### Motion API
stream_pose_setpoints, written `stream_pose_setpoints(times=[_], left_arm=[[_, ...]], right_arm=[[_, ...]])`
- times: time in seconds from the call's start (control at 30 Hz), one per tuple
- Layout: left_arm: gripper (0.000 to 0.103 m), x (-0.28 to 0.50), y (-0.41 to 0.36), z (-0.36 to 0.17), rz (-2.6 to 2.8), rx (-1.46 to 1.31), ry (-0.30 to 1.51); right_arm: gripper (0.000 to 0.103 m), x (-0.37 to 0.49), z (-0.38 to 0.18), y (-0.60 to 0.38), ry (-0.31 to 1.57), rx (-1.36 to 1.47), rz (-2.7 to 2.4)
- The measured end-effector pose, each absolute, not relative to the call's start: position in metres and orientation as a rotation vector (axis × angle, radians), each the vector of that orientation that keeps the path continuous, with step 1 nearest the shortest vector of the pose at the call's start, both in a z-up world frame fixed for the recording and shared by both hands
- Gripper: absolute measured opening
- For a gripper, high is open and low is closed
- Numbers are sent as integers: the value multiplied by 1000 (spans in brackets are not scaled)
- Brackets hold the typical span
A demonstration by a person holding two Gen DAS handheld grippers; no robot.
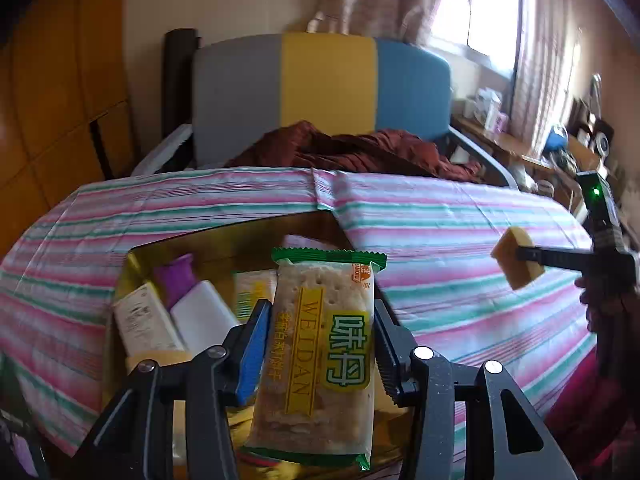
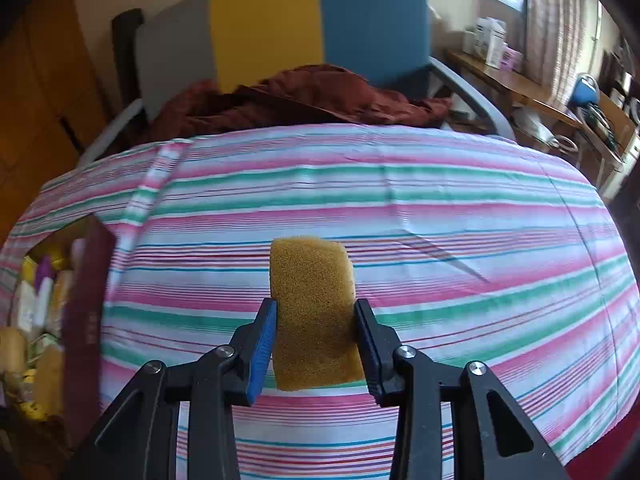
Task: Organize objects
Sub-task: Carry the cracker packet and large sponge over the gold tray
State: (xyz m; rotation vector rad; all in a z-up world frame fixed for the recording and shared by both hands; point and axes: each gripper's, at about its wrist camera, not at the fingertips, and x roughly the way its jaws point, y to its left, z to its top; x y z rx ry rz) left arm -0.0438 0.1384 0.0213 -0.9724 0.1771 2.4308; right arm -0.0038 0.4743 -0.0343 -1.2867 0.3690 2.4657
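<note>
In my left gripper (image 1: 320, 344) I hold a cracker packet (image 1: 320, 360) upright at lower centre of the left wrist view, jaws closed onto its long sides; it has clear wrap with green serrated ends, a yellow band reading WEIDAN and a green label, and its bottom end is partly lost behind my tool's frame. Behind it, at left of centre, sits an open box (image 1: 224, 240) with a gold lining; I make out a purple-capped tube (image 1: 178, 276), a white bottle and pale cartons, but the rest is blurred or covered by the packet. My right gripper (image 2: 316, 336) is squeezed narrow on a yellow-brown sponge (image 2: 312, 312), held on edge at centre of the right wrist view, its coarse face towards the camera and its lower corner dipping behind the jaw. In the left wrist view the same sponge (image 1: 516, 260) shows at right edge, with my hand (image 1: 600, 304) dim behind it. Under everything lies a striped pink, green and white sheet (image 2: 440, 200); a rust-red blanket (image 2: 304, 96) is heaped beyond it, before a grey, yellow and blue headboard (image 2: 272, 20). The box's dark red wall (image 2: 86, 320) cuts into the left edge there, its contents smeared
</note>
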Motion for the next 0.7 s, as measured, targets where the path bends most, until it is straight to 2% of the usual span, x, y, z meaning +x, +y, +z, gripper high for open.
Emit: stream_pose_setpoints(times=[0.47, 0.7], left_arm=[[49, -64, -3, 26, 2633, -1028, -149], [49, -67, -13, 17, 2576, -1059, -244]], right_arm=[[38, -34, 14, 287, 267, -1300, 2924], [38, -54, 6, 244, 228, -1352, 2974]])
